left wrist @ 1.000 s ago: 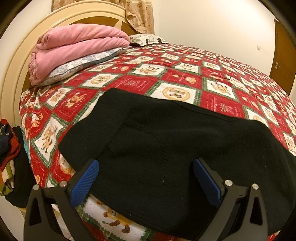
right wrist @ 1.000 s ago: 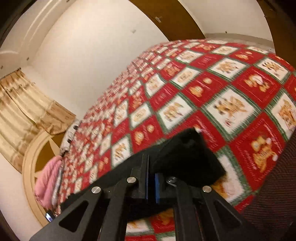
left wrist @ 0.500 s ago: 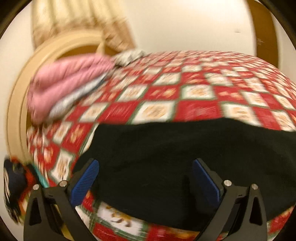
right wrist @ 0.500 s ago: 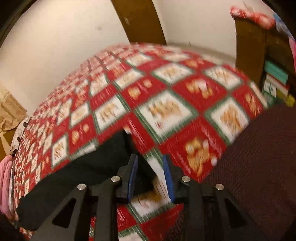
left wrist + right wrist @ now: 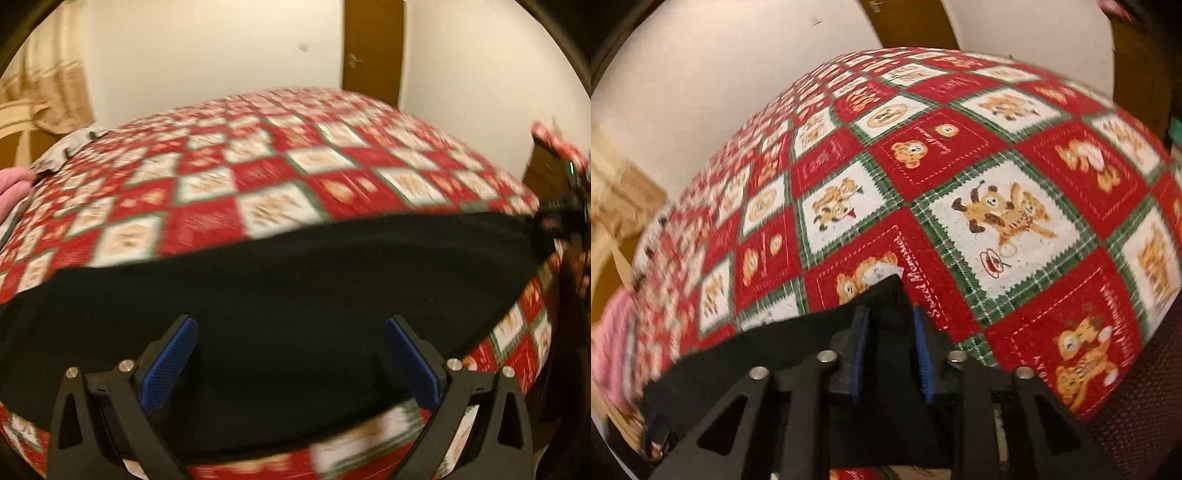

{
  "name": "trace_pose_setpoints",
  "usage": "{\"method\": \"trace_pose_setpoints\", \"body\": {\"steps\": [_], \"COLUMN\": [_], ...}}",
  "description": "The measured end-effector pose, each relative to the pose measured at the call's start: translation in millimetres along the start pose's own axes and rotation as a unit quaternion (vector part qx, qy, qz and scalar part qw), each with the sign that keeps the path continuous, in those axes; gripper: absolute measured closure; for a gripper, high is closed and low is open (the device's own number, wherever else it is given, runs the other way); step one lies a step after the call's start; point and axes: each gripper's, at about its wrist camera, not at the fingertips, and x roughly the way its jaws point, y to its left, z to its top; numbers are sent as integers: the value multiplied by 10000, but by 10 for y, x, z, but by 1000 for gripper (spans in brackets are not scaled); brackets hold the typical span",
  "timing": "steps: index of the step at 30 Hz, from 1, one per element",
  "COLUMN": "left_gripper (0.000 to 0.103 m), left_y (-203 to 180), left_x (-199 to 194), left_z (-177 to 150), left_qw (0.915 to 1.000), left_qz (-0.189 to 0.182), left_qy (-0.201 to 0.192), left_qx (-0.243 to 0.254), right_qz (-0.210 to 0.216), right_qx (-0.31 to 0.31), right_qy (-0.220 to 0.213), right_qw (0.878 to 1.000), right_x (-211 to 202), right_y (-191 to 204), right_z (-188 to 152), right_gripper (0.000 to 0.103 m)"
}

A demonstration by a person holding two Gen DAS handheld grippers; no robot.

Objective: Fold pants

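Black pants (image 5: 295, 295) lay along the bedspread's (image 5: 258, 184) 6 o'clock edge. Left gripper (image 5: 291, 354) gaped wide, empty, above them; right gripper's (image 5: 891, 343) jaws were closing around the pants' corner.

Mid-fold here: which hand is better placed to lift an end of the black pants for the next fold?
Right. The right tongs already straddle the corner of the black fabric pants, jaws closing on it. The left tongs gape wide over the flat middle, holding nothing, on the red-and-white patchwork bedspread.
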Motion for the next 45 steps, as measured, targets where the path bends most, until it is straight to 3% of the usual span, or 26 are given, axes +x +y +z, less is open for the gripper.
{"method": "trace_pose_setpoints", "body": {"steps": [1,3,4,7,12,15,18,21,23,24,27,31,34,37,40,44,45], "left_gripper": [0,0,0,0,0,0,0,0,0,0,0,0,0,0,0,0,0], "left_y": [-95,-170,-186,-176,-189,-196,-198,-199,-205,-206,-220,-245,-264,-237,-157,-13,20], "left_x": [60,119,80,47,42,45,48,47,37,33,12,-22,-57,-110,-159,-249,-273], "left_z": [-50,-145,-174,-180,-213,-223,-223,-222,-232,-239,-277,-327,-383,-405,-360,-269,-256], "left_qw": [9998,9995,9997,9999,9998,9998,9998,9997,9997,9996,9993,9986,9972,9973,9985,9989,9989], "left_qz": [-65,6,61,46,115,132,134,137,136,128,117,67,22,-145,-355,-453,-428], "left_qy": [136,211,72,105,48,26,20,31,53,63,68,97,63,23,-15,-137,-176], "left_qx": [99,222,225,114,164,175,175,186,218,234,337,521,742,713,417,39,1], "right_qz": [-51,54,91,-331,-235,406,769,730,104,-35,573,1132,1038,801,490,535,582], "right_qx": [-119,-64,-11,-153,180,504,-12,-708,-789,-577,248,1225,1211,1003,758,807,840], "right_qy": [-71,-384,-641,-1195,-959,-970,-981,-429,-162,-21,-172,-222,-524,-335,-161,-192,-268], "right_qw": [9999,9992,9979,9922,9950,9932,9922,9939,9967,9983,9979,9857,9858,9912,9958,9951,9944], "right_x": [-43,-174,-259,-384,-285,-469,-567,-375,-158,-41,27,-35,-298,-389,-374,-366,-396], "right_y": [29,-3,-32,-23,-247,-316,-68,234,267,200,-52,-305,-362,-364,-333,-393,-401], "right_z": [0,43,76,176,241,83,-123,-253,-270,-246,-71,7,-101,-221,-324,-384,-396], "right_gripper": [92,93,97,102,102,102,102,102,102,102,102,102,101,101,101,100,95]}}
